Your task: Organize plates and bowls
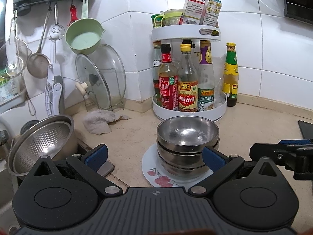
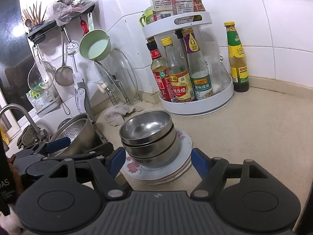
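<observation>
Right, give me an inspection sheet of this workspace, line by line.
Surface: beige countertop, stained near the sink.
Job's things: three steel bowls nested on stacked floral plates.
Clutter: crumpled rag, pot with strainer, glass lids on rack.
Grippers: left tongs open; right tongs open, flanking the stack, nothing held.
Cables: nothing seen.
Surroundings: white tiled wall, sauce bottle carousel, hanging utensils, green ladle-pot.
</observation>
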A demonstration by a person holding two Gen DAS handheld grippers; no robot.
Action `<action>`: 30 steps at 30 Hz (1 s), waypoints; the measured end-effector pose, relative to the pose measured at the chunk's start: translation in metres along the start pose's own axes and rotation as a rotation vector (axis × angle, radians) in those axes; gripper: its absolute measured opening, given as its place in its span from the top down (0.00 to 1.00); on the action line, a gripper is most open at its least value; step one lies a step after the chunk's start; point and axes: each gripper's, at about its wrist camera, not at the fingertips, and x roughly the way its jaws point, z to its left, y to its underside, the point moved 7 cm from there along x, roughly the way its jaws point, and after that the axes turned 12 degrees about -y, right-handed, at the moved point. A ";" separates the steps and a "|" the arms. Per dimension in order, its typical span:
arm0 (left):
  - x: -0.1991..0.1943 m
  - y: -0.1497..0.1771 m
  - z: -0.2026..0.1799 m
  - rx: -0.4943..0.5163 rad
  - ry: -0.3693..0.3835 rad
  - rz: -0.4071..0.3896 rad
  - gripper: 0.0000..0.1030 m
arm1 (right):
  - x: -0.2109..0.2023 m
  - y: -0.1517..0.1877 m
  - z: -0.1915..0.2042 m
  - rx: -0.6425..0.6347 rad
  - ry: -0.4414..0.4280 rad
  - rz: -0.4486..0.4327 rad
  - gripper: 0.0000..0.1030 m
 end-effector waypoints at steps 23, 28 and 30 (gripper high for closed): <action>-0.004 0.006 -0.006 0.016 -0.038 -0.003 0.00 | 0.003 0.004 -0.011 0.002 0.090 -0.042 0.30; -0.008 0.003 -0.001 -0.025 -0.041 -0.026 0.00 | 0.004 0.004 -0.013 0.000 0.098 -0.040 0.30; -0.007 0.001 -0.001 -0.036 -0.023 -0.014 0.00 | 0.004 0.004 -0.015 0.003 0.099 -0.037 0.30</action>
